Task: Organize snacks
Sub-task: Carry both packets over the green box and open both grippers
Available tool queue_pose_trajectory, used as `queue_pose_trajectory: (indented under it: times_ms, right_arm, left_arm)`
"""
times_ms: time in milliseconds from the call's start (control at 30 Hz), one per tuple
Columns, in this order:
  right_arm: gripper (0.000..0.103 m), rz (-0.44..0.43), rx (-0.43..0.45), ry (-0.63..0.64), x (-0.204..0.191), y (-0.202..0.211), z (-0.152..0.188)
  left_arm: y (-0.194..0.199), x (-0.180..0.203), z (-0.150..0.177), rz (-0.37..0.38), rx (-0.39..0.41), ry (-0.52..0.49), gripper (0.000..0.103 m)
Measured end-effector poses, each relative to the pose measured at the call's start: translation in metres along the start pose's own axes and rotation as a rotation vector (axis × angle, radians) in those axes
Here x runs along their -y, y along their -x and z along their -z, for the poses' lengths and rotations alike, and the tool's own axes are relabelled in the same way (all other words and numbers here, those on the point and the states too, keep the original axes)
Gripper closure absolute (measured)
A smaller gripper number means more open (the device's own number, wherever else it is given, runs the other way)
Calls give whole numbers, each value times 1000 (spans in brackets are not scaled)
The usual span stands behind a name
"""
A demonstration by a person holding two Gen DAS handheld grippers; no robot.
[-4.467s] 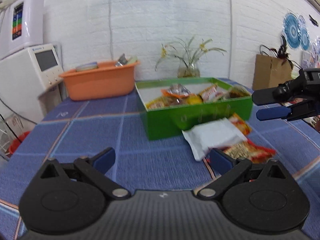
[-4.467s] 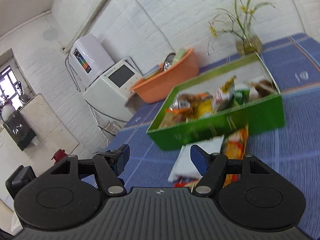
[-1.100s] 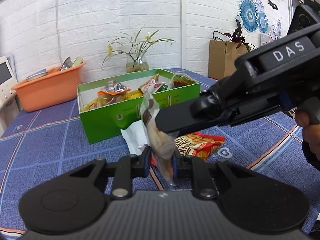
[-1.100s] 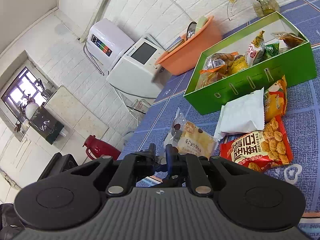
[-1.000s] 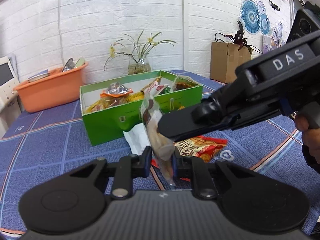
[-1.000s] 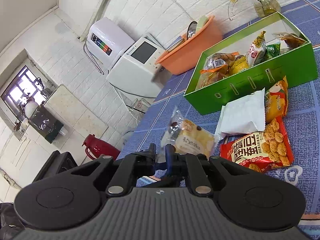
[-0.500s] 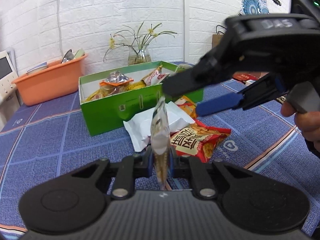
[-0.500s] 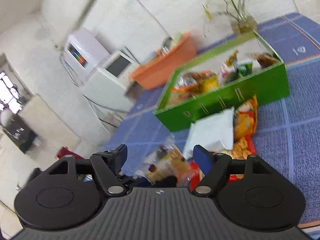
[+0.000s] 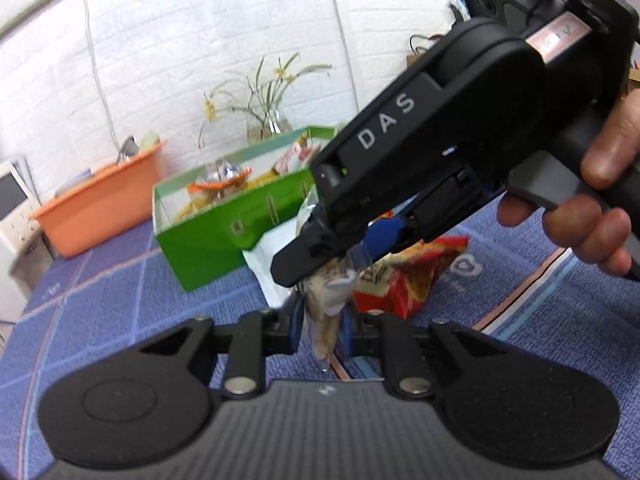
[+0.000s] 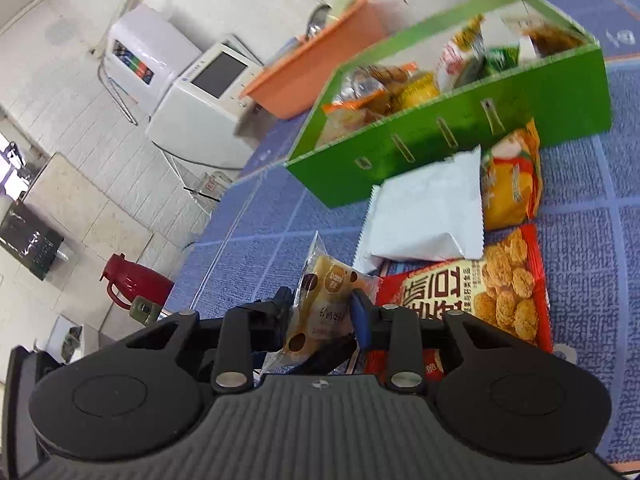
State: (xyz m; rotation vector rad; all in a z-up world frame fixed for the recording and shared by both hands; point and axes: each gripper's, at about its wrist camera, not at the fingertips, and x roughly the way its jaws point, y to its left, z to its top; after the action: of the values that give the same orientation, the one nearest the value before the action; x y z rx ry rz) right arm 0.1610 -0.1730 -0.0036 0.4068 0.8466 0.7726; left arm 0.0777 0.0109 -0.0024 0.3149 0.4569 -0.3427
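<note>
Both grippers clamp the same clear-wrapped bread packet above a blue checked tablecloth [image 9: 120, 292]. The left gripper [image 9: 320, 326] pinches the lower end of the bread packet [image 9: 326, 320], which stands on edge between its closed fingers. The right gripper [image 10: 320, 312], held by a bare hand [image 9: 592, 208], grips the packet [image 10: 324, 304] from above and from the right, its fingers closed on the wrapper.

The landmark is a green open-top box [image 10: 460, 128] holding several snacks. 3 more packets lie on the cloth in front of the green box: a white pouch [image 10: 428, 212] touching its front wall, an orange-yellow bag [image 10: 512, 184] beside the pouch, and a red bag of round crackers [image 10: 480, 284] nearer the grippers. The held packet hangs just in front of these. An orange tub [image 9: 100, 204] sits behind the green box to its left.
</note>
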Motion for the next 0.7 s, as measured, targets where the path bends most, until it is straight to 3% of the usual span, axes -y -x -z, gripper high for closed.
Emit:
queue_pose_trajectory:
  times_ms: [267,433,533,633,700]
  right_arm:
    - [46,10,83,88,-22,5,-26]
    - [46,-25,161,84,-25,13,-73]
    - [46,-31,215,87,-24,17,-103]
    - [46,-13,254,104,-16,12,-122]
    - [46,0,259,123,-6,5,-130]
  left_arm:
    - [6,-8,-24,-39,67,-48,88]
    - [-4,-29,-64,-67,160,-24,88]
    - [-18,-40,-90,-89,218,-10,88]
    - [-42,-46,-110,-110,224,-23,88]
    - [-59,-50,-116,-111,218,0,79]
